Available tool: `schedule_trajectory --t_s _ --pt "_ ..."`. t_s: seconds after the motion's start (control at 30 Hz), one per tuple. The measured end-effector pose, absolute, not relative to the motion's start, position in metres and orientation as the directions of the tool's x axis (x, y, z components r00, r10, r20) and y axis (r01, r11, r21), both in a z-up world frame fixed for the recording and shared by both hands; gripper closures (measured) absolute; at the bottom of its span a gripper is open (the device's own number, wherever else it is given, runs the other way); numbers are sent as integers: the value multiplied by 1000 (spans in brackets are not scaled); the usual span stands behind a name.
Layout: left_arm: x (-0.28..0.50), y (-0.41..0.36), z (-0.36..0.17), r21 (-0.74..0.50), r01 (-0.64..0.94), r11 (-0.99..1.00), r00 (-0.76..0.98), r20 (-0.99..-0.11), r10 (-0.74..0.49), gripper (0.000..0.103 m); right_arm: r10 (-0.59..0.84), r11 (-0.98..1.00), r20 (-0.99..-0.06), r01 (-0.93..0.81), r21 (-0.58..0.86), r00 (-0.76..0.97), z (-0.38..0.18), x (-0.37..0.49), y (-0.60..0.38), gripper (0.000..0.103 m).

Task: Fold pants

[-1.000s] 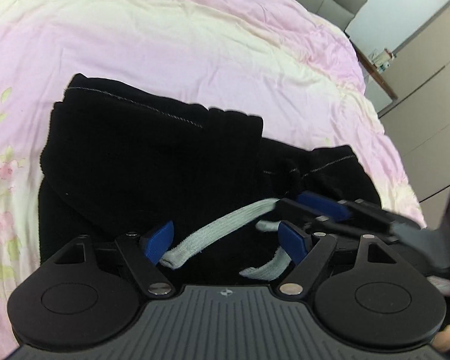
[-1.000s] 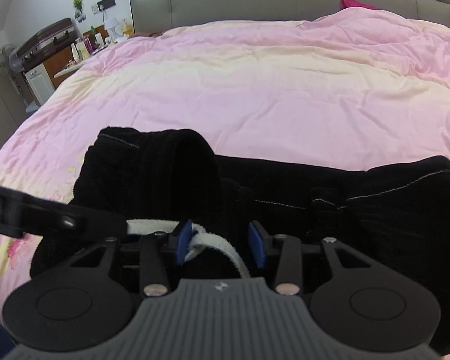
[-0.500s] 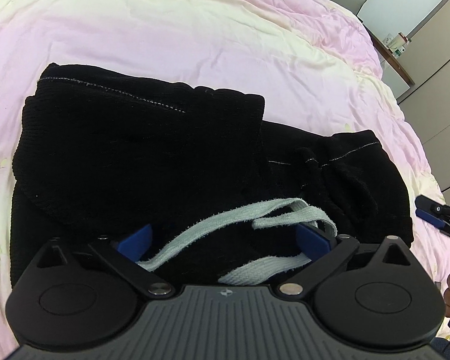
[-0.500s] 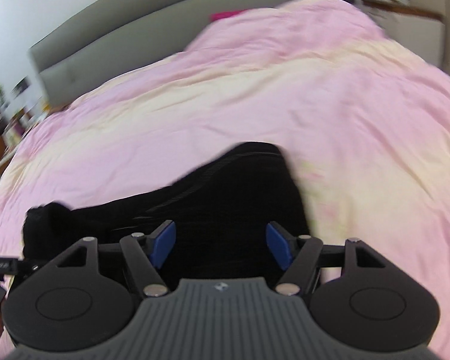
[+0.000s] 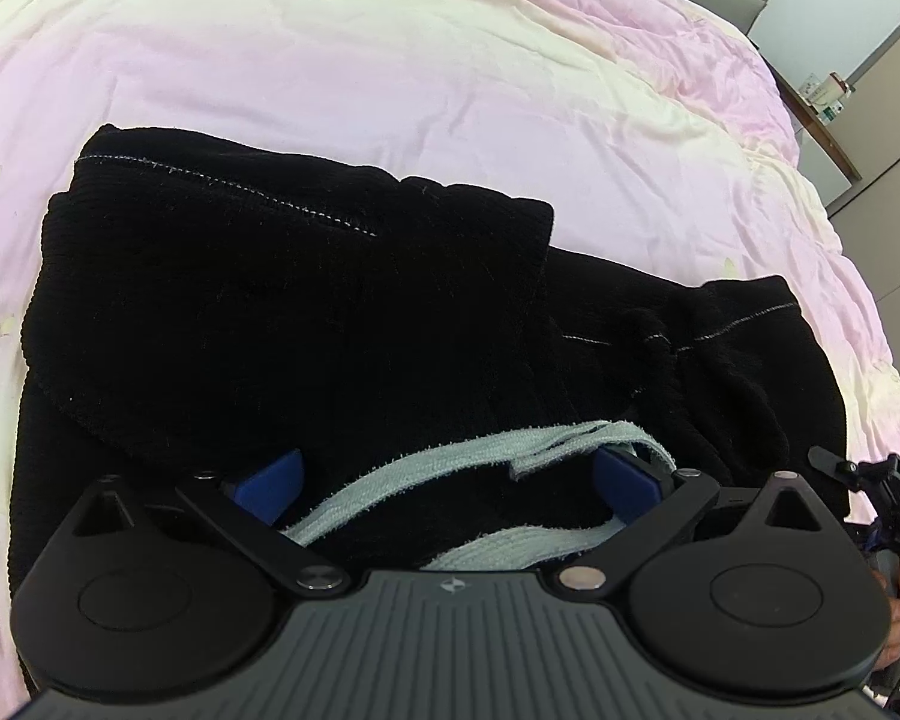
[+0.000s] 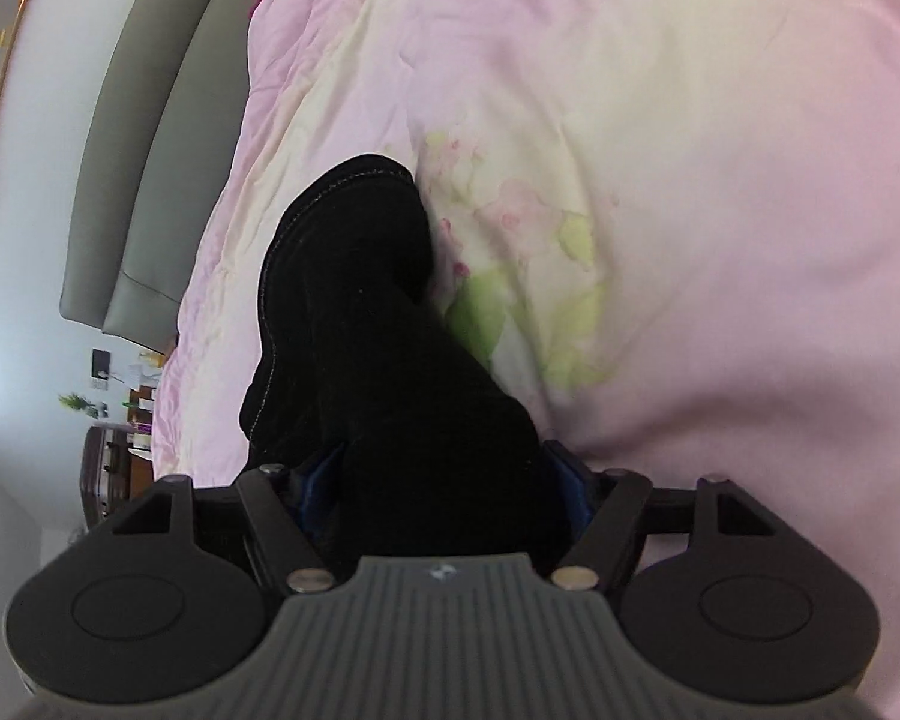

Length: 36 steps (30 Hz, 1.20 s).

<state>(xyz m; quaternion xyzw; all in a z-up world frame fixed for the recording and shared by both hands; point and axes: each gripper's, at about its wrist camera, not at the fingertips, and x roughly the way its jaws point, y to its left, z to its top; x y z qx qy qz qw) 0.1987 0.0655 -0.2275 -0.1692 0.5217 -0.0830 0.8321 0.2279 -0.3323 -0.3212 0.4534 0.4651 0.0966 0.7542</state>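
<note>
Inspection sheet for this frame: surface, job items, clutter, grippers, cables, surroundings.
Surface: pink and cream floral duvet on a bed.
Job's things: black pants bunched in folds, pale drawstring lying across them.
Clutter: nothing seen on the duvet.
Grippers: left gripper open over the drawstring; right gripper open with pants fabric between its fingers.
Cables: nothing seen for certain.
Surroundings: grey headboard; shelf with small items; dresser, blurred.
</note>
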Motion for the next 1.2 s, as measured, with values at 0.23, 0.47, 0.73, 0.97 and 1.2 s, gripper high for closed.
schedule_trajectory --t_s 0.23,0.47,0.73,0.97,1.2 --pt "195 69 -211 -390 -57 919 454 -830 -324 0 556 600 -585 202 774 591 -302 220 -329 71" --pt "151 112 -195 -474 -14 880 547 -741 -390 3 489 725 -568 54 687 662 -240 208 -296 77" --pt "149 140 -207 -613 -57 788 535 -685 -495 8 452 854 -540 -170 492 710 -157 194 -212 77" --pt "130 205 -200 -614 -105 782 591 -671 -448 9 486 871 -501 -446 207 716 -89 162 -77 77" --pt "122 267 -207 -674 -261 691 645 -654 -395 9 443 734 -570 -645 -212 692 -103 122 89 77"
